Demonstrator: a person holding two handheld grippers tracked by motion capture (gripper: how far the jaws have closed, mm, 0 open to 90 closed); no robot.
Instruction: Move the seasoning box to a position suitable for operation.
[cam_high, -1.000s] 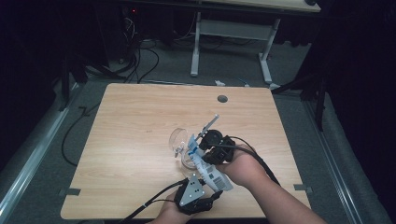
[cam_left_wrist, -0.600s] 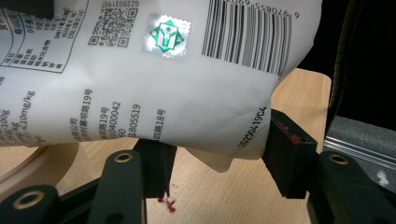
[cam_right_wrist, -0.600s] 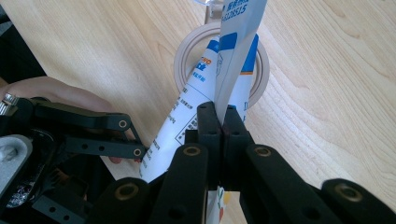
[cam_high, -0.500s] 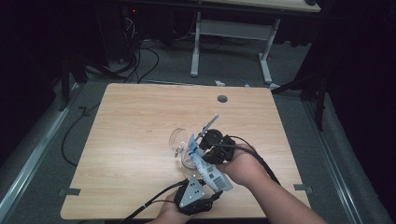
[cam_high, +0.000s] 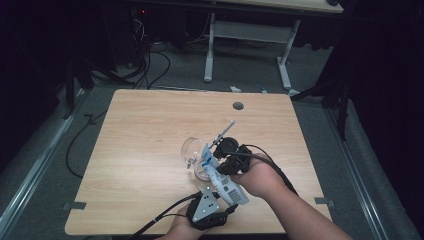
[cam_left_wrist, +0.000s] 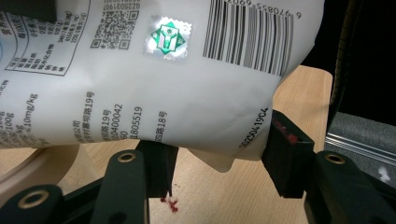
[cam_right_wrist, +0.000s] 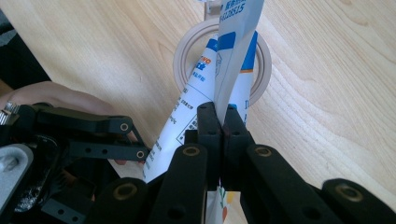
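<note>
Soft, light printed pouch over glass bowl near table centre, toward 5 o'clock; right gripper pinching its edge tight, left gripper spread loosely around bottom corner; probably slippery, best taken at flat seams.

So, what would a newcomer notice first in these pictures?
The white and blue printed pouch, held over the clear glass bowl near the front of the wooden table. The right gripper is shut on a flap of the pouch, while the left gripper has its jaws on either side of the barcoded end.
</note>
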